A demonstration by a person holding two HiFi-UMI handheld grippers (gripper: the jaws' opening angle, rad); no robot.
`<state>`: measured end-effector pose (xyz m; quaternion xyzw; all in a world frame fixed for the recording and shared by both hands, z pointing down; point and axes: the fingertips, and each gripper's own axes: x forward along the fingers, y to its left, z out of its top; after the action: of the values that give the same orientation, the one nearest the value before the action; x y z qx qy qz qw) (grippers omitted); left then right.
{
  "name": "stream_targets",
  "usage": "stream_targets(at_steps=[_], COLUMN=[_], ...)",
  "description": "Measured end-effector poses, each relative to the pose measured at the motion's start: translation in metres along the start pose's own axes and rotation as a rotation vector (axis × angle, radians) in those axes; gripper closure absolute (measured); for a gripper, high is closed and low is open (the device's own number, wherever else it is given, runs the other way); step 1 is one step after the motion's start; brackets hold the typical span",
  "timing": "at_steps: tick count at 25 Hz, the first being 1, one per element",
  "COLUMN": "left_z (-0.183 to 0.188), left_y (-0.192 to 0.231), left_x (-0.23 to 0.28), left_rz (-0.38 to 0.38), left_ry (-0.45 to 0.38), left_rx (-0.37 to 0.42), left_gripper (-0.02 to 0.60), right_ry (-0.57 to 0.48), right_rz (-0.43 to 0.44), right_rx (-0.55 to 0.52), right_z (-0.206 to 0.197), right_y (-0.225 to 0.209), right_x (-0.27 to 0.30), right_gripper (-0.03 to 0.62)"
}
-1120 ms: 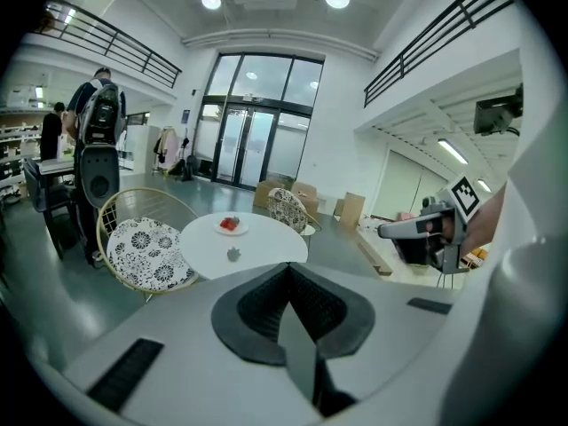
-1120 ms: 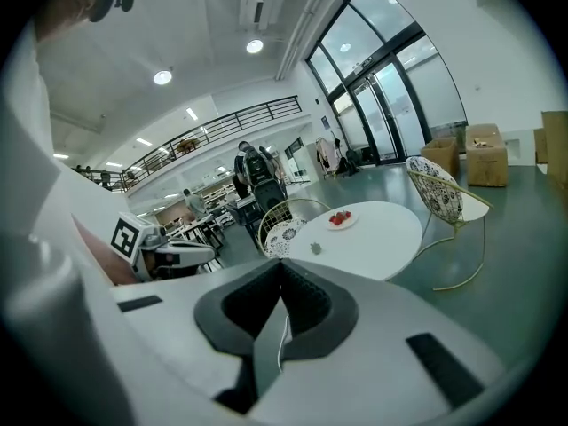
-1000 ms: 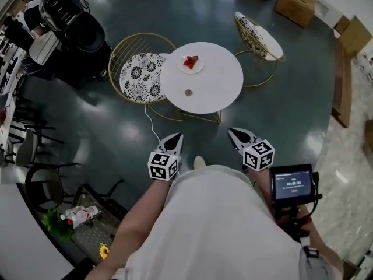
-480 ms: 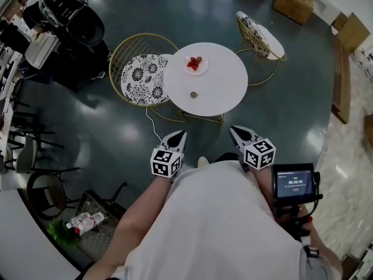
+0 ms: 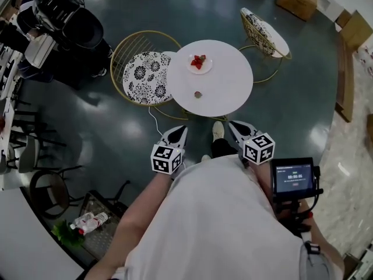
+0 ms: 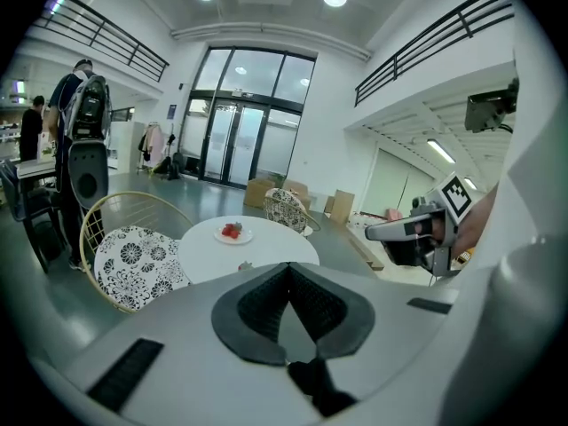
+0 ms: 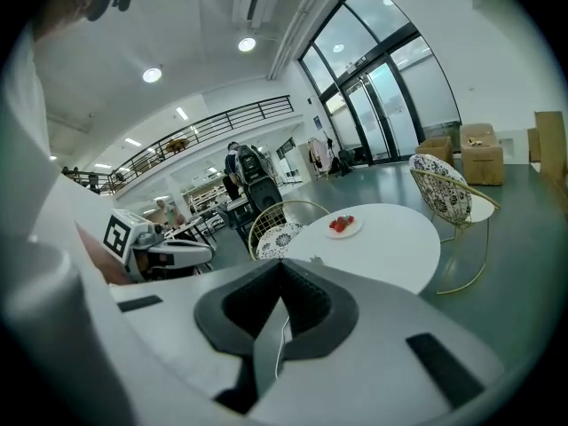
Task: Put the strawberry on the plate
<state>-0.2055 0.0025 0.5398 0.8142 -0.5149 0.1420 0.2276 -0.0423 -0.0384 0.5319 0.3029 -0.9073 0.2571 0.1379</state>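
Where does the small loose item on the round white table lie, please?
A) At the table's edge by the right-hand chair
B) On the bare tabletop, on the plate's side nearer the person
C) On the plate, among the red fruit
B: the small item lies alone on the bare table, apart from the plate of red fruit, on its near side.

White table (image 5: 228,89), red strawberries (image 5: 199,61), black-and-white floral cushion (image 5: 145,77)

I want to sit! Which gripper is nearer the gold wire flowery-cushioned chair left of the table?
Left. The left gripper hangs on the near side of the gold wire chair; the right gripper is farther right.
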Motion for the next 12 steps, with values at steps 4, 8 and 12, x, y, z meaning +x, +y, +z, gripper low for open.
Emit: stream_targets(at_steps=[4,8,12], left_z=[0.003,0.006,0.011], left_y=[0.007,0.033,0.039], left_x=[0.014,0.025,0.046], left_rz=[0.008,0.028,0.033], left_ry=[0.021,0.028,0.053], left_rx=[-0.011,-0.016,-0.011], left_gripper=[0.575,0.575,0.575], right_ry=[0.013,0.016,0.040], right_rz=[0.019,0.057,0.054], right_rx=[-0.010,-0.037,-0.029], right_z=[0.013,0.029,0.035], right_y=[-0.013,-0.020,-0.036], right_x=[0.018,0.052,0.056], right_gripper=[0.589,0.589,0.589])
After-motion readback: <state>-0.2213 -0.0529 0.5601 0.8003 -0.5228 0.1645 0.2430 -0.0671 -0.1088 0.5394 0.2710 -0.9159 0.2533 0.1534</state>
